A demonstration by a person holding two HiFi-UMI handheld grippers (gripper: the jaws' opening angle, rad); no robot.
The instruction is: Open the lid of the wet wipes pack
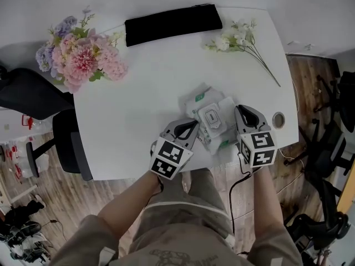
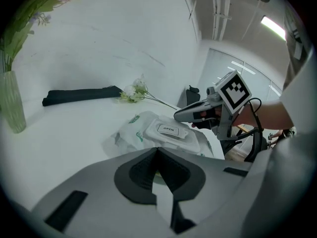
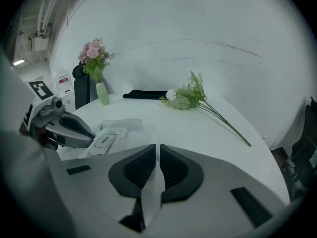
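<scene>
The wet wipes pack [image 1: 208, 112] lies crumpled near the front edge of the white table [image 1: 138, 104]. Its white lid [image 1: 211, 117], labelled OPEN, lies flat and closed on top; it also shows in the left gripper view as the lid [image 2: 167, 131] and in the right gripper view as the lid [image 3: 103, 142]. My left gripper [image 1: 194, 124] is shut on the pack's wrapper at its left edge, and its tips [image 2: 157, 149] meet on the film. My right gripper [image 1: 239, 108] sits at the pack's right side, shut with only a thin slit and nothing gripped [image 3: 157, 146].
A vase of pink flowers [image 1: 83, 57] stands at the back left. A black folded cloth [image 1: 173, 24] lies at the back, with a white flower sprig [image 1: 244, 43] at the back right. A round cable hole [image 1: 278, 119] is beside the right gripper. Chairs [image 1: 33, 96] stand off the left edge.
</scene>
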